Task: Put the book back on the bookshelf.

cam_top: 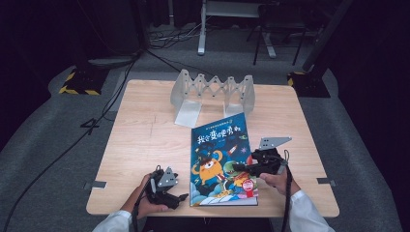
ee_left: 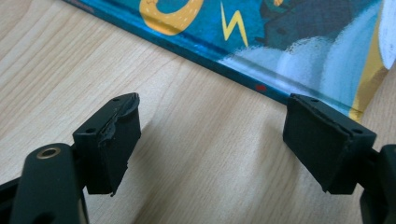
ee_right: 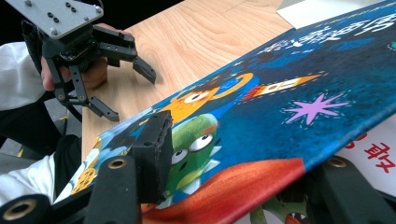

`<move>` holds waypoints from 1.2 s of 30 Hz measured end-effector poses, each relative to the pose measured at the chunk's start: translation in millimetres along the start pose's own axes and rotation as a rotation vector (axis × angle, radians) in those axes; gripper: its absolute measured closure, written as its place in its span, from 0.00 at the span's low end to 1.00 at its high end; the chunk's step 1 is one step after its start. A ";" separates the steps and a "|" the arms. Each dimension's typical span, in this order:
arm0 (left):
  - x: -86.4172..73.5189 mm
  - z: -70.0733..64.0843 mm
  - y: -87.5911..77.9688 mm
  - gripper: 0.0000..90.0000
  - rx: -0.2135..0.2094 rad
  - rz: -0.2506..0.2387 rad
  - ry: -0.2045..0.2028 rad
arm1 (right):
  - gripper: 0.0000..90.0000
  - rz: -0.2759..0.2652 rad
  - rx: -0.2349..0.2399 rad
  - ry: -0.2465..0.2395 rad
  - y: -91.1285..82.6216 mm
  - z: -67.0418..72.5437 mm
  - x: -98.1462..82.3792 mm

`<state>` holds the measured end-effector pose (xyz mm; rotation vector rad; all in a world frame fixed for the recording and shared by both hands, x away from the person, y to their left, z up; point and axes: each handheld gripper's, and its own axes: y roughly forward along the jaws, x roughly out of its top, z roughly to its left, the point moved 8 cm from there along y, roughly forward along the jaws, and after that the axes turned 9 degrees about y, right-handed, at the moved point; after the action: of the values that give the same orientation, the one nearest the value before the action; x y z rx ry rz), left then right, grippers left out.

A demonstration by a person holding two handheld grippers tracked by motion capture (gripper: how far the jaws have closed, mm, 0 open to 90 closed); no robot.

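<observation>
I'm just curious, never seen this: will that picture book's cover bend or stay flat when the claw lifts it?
The picture book cover probably stays flat: in the right gripper view its raised edge runs straight. It looks glossy, so the right claw might slip. The thin book likely slides rather than tips on the table.

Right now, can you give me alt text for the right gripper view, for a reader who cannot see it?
The right tongs have the lifted front cover of a colourful picture book between their jaws, one above and one below it, a white page showing beneath. Beyond, on the wooden table, the left tongs stand open in a white-sleeved hand.
</observation>
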<state>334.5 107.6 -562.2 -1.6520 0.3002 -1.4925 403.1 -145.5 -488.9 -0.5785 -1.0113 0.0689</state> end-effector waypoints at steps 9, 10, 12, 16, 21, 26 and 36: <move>-0.7 1.1 -0.7 0.22 0.006 0.000 -0.002 | 0.53 -0.031 -0.028 -0.048 -5.5 7.9 -1.4; -0.6 1.2 -0.7 0.22 0.003 0.000 0.001 | 0.53 -0.037 -0.032 -0.056 -6.6 9.4 -1.4; 0.1 1.4 0.3 0.21 -0.004 0.002 0.003 | 0.53 -0.047 -0.039 -0.075 -8.3 12.5 -0.9; 3.7 1.4 1.9 0.19 -0.019 0.007 -0.022 | 0.54 -0.068 -0.063 -0.115 -12.4 19.0 0.4; 13.5 -2.3 6.7 0.19 -0.042 0.009 -0.031 | 0.54 -0.096 -0.086 -0.161 -17.2 24.7 1.0; 31.5 -3.2 10.5 0.18 -0.059 -0.051 -0.044 | 0.54 -0.125 -0.106 -0.192 -22.1 24.8 1.2; 52.5 -1.2 22.7 0.16 -0.083 -0.103 -0.056 | 0.54 -0.155 -0.114 -0.239 -26.5 26.8 0.2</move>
<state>354.8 57.9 -542.4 -1.7956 0.2525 -1.5247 375.9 -156.5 -465.3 -0.6026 -1.2957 -0.0588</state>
